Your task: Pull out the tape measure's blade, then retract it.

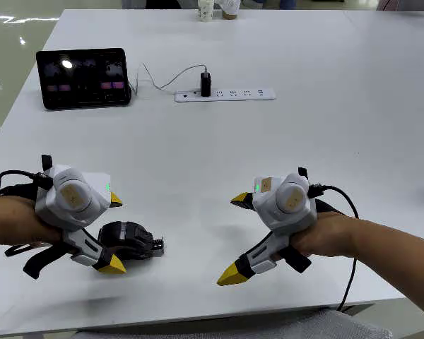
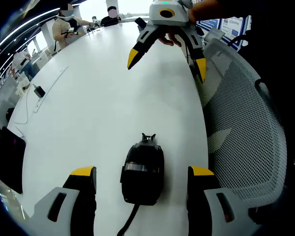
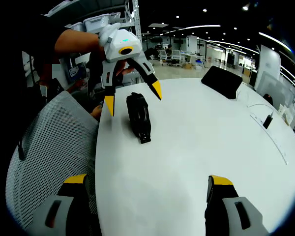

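A black tape measure [image 1: 129, 239] lies on the white table [image 1: 219, 155] near its front edge, blade fully in, with the hook tab pointing right. My left gripper [image 1: 114, 233] is open, and its yellow-tipped jaws stand on either side of the case without touching it. The left gripper view has the tape measure [image 2: 143, 167] centred between the left gripper's [image 2: 141, 171] own jaws. My right gripper [image 1: 236, 236] is open a short way to the right, facing the tape measure [image 3: 138, 115], with nothing between its jaws. It appears as the right gripper [image 2: 167, 63] beyond the case.
A dark tablet [image 1: 83, 78] stands at the back left, next to a white power strip [image 1: 225, 94] with a black charger [image 1: 205, 85] and a thin cable. Cups [image 1: 206, 10] sit at the far edge. A mesh chair [image 2: 241, 123] is just off the front edge.
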The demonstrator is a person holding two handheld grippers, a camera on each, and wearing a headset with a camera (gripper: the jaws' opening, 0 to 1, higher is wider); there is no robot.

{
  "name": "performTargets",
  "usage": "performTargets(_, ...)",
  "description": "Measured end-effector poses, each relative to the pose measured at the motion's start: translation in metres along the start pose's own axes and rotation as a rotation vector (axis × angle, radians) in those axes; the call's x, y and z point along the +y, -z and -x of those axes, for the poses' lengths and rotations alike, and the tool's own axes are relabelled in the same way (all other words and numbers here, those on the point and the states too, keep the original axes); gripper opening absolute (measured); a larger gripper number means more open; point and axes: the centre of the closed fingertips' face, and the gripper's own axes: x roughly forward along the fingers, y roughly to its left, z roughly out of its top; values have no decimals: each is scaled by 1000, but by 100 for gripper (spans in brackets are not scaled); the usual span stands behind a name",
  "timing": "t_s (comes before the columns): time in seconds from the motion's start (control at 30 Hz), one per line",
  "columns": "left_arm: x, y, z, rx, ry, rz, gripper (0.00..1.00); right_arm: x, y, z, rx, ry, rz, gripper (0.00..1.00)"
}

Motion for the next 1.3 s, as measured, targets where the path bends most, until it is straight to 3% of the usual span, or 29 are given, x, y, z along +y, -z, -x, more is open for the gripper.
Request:
performTargets(0.3,-1,3,-6,40,-9,-56,52,0,-3,-1,-3,-3,5,99)
performTargets(0.57,1,0,-11,45,-22,-78,33,-2,-7,-6,-9,-7,9,99)
performTargets(0.93,1,4,-14,97,-13,-69,30,-9,-14,-25,-13,-14,21,99)
performTargets(1.3,1,4,-16,73,-19,-53,30,-13,-24,-45,-32,-17,35,99)
